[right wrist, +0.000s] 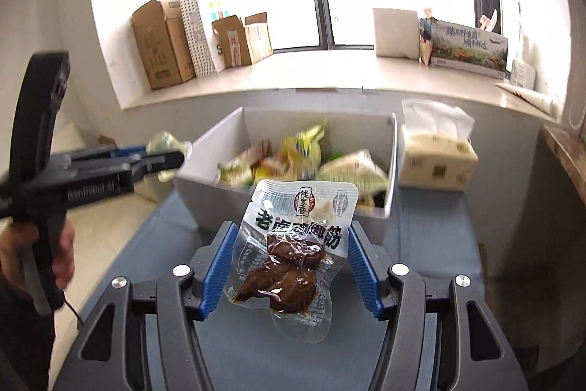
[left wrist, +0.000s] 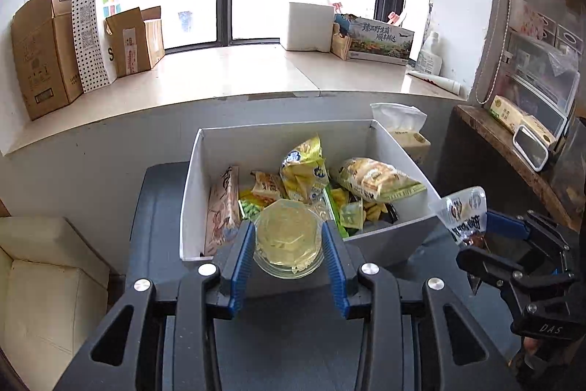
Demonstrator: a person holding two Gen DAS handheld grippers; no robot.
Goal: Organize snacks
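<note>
**A:** We start with the dark blue-grey table (left wrist: 161,207), and on it the white open box (left wrist: 194,178), which stands at the far end under the windowsill (left wrist: 219,72). What do we see inside?

**B:** We see it crowded with snacks: a long pinkish packet (left wrist: 221,207) leaning along the left wall, a yellow bag (left wrist: 304,171) upright in the middle, and a pale green-edged bag (left wrist: 377,180) lying to the right. Smaller packets fill the floor between them; we cannot read them.

**A:** Just beyond the box's right wall we have a tissue pack (right wrist: 436,156), with tissue sticking up from its top.

**B:** Now our tools. Our left gripper (left wrist: 289,244) has its blue pads pressed against both sides of a clear round jelly cup (left wrist: 289,237), yellowish inside. The cup hangs over the box's near wall.

**A:** And our right gripper (right wrist: 289,262) has a clear vacuum pouch (right wrist: 293,244) of brown meat between its fingers, printed top pointing up. In the right wrist view the pads stand a little off the pouch's edges, so we cannot tell how firmly it is pinched.

**B:** From the left wrist view we see that pouch (left wrist: 463,215) jutting from the right gripper (left wrist: 487,237), raised just outside the box's near right corner.
</note>
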